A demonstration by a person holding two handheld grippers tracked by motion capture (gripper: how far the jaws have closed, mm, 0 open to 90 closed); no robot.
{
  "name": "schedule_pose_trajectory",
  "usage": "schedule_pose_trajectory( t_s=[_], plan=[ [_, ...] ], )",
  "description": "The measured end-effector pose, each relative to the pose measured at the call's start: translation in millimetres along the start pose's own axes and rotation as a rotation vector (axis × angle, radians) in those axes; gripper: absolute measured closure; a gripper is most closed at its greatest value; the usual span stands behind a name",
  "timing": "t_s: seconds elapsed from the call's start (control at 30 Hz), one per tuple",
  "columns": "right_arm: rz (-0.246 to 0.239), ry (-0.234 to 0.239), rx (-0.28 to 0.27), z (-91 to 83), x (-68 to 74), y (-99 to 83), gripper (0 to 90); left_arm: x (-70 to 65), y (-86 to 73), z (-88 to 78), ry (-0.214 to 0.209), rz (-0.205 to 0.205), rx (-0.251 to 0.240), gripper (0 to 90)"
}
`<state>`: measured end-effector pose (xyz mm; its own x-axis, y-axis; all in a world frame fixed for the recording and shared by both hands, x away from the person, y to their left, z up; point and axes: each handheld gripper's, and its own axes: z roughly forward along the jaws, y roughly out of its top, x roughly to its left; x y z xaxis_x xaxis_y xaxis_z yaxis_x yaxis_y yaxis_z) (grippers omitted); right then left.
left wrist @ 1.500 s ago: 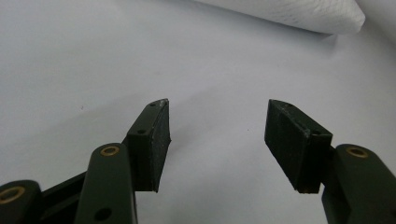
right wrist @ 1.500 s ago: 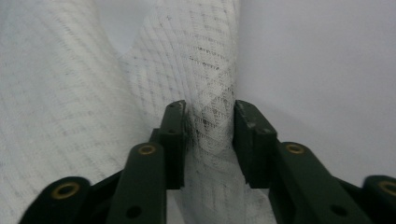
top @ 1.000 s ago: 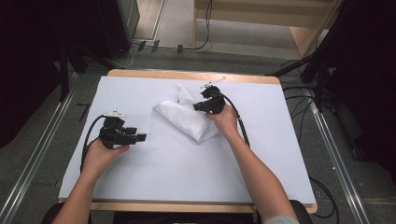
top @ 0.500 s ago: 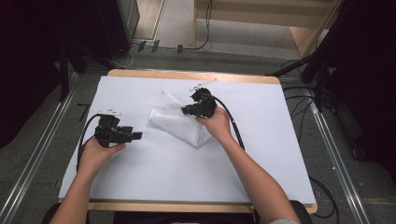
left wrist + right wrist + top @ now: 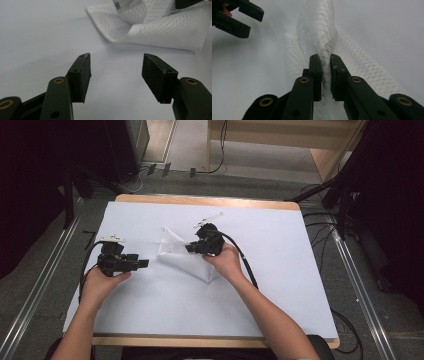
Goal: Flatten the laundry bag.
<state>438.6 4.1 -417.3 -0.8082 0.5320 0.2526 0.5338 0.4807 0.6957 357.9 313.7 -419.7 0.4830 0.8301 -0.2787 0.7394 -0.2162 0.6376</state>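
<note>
A white quilted cloth lies partly folded near the middle of the white table. My right gripper is shut on a raised fold of the cloth, lifting it over the rest. In the right gripper view the fabric is pinched between the two pads. My left gripper rests low at the left of the cloth, jaws open and empty, pointing toward the cloth's edge. Its fingertips stand wide apart over bare table.
The table has a wooden rim at the far edge. Cables trail from both grippers. Metal rails run along the floor at each side, and a wooden cabinet stands behind the table.
My right gripper has carried the pinched fold leftward across the cloth, toward the left gripper. The left gripper has stayed almost in place.
</note>
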Motion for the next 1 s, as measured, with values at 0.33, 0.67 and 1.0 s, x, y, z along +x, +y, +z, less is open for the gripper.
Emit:
schedule_pose_trajectory(
  t_s=[0.33, 0.67, 1.0],
  plan=[
    [-0.060, 0.029, 0.018, 4.3, 26.7, 1.2, 81.5, 10.1, -1.5, -5.9, 0.013, -0.023, -0.007, 41.1],
    [-0.107, 0.036, 0.003, -1.7, 43.8, 2.7, 70.6, 21.9, -0.5, -7.8, 0.024, -0.026, -0.008, 41.0],
    [-0.092, 0.023, -0.047, -46.3, 39.0, -6.2, 76.6, 30.7, 3.5, -13.7, 0.037, -0.043, -0.034, 41.4]
  ],
)
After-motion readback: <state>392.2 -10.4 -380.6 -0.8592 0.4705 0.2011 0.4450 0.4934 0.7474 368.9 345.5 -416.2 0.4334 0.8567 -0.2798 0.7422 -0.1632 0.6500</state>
